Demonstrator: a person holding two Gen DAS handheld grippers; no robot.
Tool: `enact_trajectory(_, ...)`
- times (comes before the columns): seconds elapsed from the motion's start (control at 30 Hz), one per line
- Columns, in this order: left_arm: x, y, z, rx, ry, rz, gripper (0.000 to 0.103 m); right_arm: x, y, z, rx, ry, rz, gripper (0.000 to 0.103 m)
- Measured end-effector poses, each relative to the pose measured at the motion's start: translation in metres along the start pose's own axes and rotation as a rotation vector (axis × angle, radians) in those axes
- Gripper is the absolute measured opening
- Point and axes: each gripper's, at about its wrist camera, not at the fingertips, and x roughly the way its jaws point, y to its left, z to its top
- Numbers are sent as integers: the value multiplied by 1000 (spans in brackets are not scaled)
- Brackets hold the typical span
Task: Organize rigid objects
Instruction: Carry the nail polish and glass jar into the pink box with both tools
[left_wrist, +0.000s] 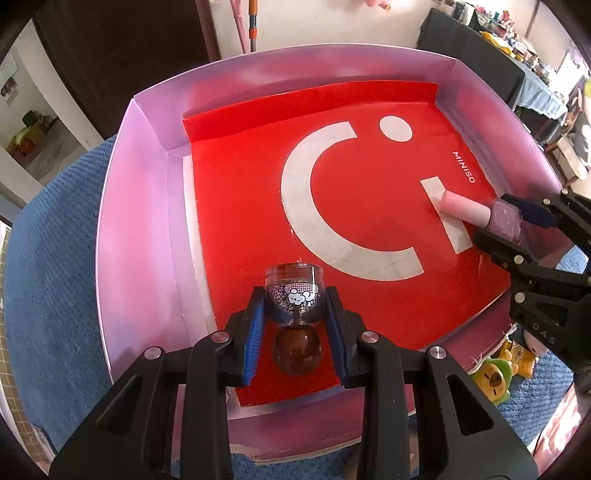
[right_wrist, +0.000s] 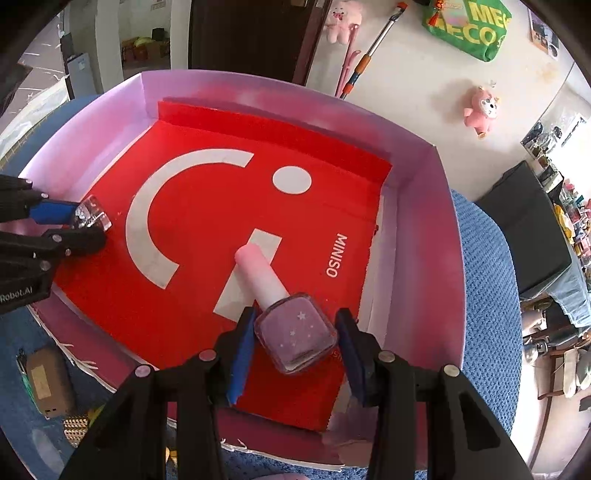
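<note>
My left claw (left_wrist: 297, 317) grips a small glass bottle (left_wrist: 294, 291) with a round brown cap, low over the near left of the red sheet (left_wrist: 251, 206). My right claw (right_wrist: 295, 347) stands wide around a pink nail polish bottle (right_wrist: 291, 328) lying near the box's (right_wrist: 424, 229) right wall, pads just clear of it. The sheet's middle lies bare between them

Red liner (left_wrist: 240, 192) with white smile mark inside pale lilac box (left_wrist: 147, 206). Pink-capped lilac polish bottle (right_wrist: 297, 332), white stars. Clear glittery bottle (left_wrist: 294, 295), brown ball cap. Blue-padded black claws.
</note>
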Motion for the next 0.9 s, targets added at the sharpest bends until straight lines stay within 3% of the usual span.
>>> enact_trajectory(0.9, -30, 7, -15, -67, -7, -48, 30, 1, -1, 2, 5, 10, 14, 46)
